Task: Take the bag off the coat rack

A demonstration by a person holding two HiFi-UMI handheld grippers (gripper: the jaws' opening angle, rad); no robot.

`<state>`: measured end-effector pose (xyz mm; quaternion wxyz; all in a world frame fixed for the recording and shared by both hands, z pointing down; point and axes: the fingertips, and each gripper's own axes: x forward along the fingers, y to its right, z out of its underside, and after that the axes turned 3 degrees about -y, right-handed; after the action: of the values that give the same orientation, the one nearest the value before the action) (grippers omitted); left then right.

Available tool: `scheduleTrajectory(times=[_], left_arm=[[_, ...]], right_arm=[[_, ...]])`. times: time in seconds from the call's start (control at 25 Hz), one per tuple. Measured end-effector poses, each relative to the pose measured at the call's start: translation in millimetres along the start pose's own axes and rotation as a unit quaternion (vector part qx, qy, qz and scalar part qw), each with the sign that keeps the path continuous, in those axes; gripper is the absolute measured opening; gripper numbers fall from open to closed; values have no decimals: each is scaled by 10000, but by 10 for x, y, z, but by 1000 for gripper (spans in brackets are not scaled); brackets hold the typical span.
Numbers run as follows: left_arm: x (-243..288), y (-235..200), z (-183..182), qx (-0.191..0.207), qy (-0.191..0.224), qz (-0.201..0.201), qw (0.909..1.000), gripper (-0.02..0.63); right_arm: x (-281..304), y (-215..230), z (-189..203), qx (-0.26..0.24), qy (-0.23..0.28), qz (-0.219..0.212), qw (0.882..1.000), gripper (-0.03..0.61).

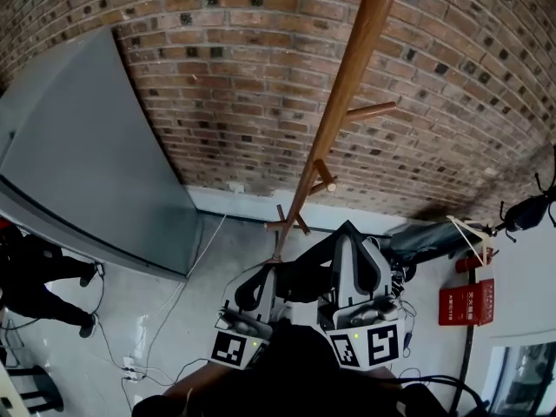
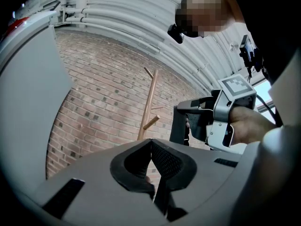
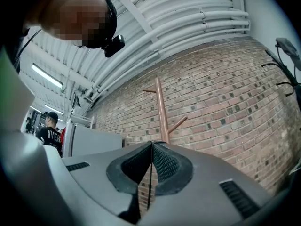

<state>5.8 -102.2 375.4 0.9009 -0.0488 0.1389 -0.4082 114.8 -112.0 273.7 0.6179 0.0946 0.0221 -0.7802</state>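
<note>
A wooden coat rack [image 1: 347,85] stands against the brick wall, its pegs bare in every view: [image 2: 149,105], [image 3: 162,112]. I see no bag hanging on it. A dark, bag-like shape [image 1: 430,237] with a pale strap lies on the floor to the right of the rack's base; I cannot tell what it is. Both grippers are held low and close to the body, pointing toward the rack and short of it. The left gripper [image 1: 254,287] [image 2: 151,144] is shut with nothing in it. The right gripper [image 1: 350,233] [image 3: 152,145] is also shut and empty.
A large grey panel [image 1: 87,163] leans at the left. Cables [image 1: 187,294] run across the floor beneath it. A red sign [image 1: 466,302] and a black stand [image 1: 530,211] are at the right. A person [image 1: 35,276] is at the far left.
</note>
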Motion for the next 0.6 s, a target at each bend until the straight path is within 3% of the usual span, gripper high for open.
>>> scheduleTrajectory(times=[0.08,0.2,0.6], left_arm=[[18,16,-20,8,47,1,10000,17],[8,39,95,-6,-234,32,9997,17],[118,173,106,-118,-269,140,9995,17]], right_arm=[[-41,11,20,6,-27,17,10000,20],[-99,9,65,25,-67,27,10000,20],[-276,84,208,-9,-226,90,9997,20]])
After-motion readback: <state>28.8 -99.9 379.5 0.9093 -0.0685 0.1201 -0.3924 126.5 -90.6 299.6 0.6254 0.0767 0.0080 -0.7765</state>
